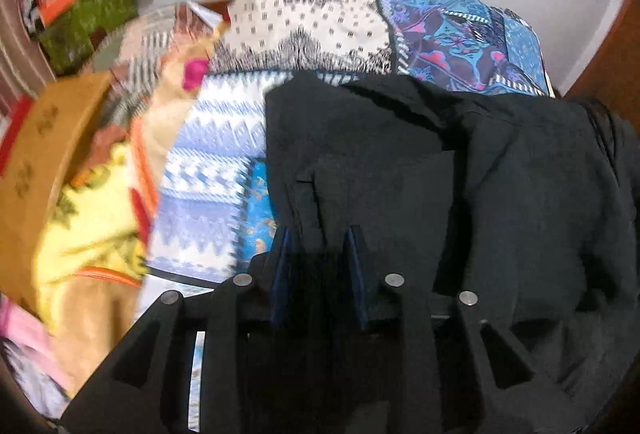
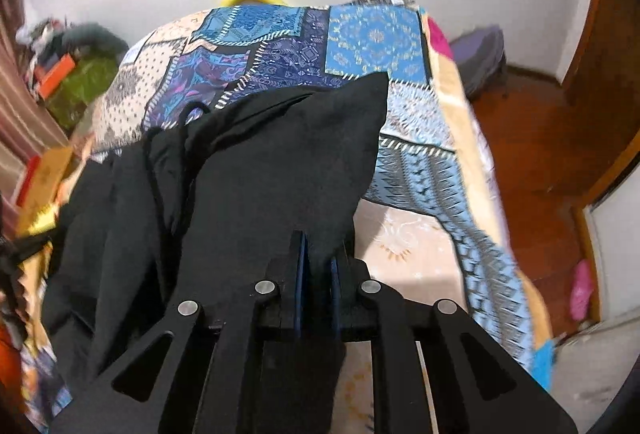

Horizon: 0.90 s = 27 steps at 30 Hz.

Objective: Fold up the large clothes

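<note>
A large black garment [image 1: 400,154] lies crumpled on a bed with a blue patchwork cover [image 1: 460,34]. My left gripper [image 1: 318,234] is low over the garment's left edge. Its blue-padded fingers stand apart with a narrow fold of the black cloth loose between them, so it is open. In the right wrist view the same garment [image 2: 260,162] spreads to the left over the cover [image 2: 376,42]. My right gripper [image 2: 320,246] is shut on a bunched corner of it, and the cloth rises to a peak just beyond the pads.
A yellow and orange blanket [image 1: 92,226] and a cardboard box [image 1: 40,154] lie left of the bed. Clutter with a green bag [image 1: 88,22] stands by the wall. Right of the bed are a wooden floor [image 2: 532,138] and a pink slipper [image 2: 580,290].
</note>
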Motion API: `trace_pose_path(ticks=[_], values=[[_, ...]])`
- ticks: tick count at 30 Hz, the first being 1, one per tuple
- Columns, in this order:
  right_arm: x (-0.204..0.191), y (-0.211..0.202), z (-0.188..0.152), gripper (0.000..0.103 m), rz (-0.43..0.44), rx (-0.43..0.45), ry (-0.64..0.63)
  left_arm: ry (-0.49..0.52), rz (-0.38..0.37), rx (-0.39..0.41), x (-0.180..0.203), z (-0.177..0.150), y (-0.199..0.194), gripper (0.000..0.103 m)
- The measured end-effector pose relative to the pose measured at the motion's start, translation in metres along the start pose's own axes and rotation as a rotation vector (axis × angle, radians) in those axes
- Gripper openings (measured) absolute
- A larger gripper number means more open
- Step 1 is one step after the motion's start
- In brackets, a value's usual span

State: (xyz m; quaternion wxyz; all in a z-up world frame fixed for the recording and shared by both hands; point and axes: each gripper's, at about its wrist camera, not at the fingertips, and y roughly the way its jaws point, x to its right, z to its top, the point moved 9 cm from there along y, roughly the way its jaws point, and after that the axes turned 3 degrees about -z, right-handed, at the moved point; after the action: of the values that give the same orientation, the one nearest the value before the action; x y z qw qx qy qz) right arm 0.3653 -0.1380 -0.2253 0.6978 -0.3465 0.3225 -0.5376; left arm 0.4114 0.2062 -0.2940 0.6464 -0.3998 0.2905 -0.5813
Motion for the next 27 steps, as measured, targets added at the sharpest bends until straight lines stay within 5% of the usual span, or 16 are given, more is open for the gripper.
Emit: trace_pose_path(ticks=[4,8,10,12,14,22,27], values=[[-0.006,-0.024,-0.004,0.01,-0.017,0.024,-0.052,0.067,0.027,0.045,0.007,-0.002,-0.035,0.03],[-0.015,-0.055,-0.005,0.013,0.027,0.038,-0.075,0.071,0.001,0.111,0.016,-0.007,-0.076,0.045],[-0.018,-0.075,-0.007,0.021,0.035,0.061,-0.08,0.073,-0.006,0.15,0.017,-0.01,-0.099,0.052],[-0.022,-0.091,-0.011,0.047,0.034,0.085,-0.087,0.071,-0.017,0.162,0.018,-0.014,-0.112,0.059],[-0.024,-0.107,-0.017,0.056,0.029,0.118,-0.096,0.065,-0.036,0.163,0.016,-0.022,-0.125,0.062],[-0.026,-0.125,-0.053,0.056,0.016,0.094,-0.151,0.01,-0.043,0.106,-0.019,-0.062,-0.137,0.069],[-0.017,-0.112,-0.076,0.056,-0.004,0.028,-0.135,-0.068,0.034,0.013,-0.06,-0.101,-0.109,0.069]])
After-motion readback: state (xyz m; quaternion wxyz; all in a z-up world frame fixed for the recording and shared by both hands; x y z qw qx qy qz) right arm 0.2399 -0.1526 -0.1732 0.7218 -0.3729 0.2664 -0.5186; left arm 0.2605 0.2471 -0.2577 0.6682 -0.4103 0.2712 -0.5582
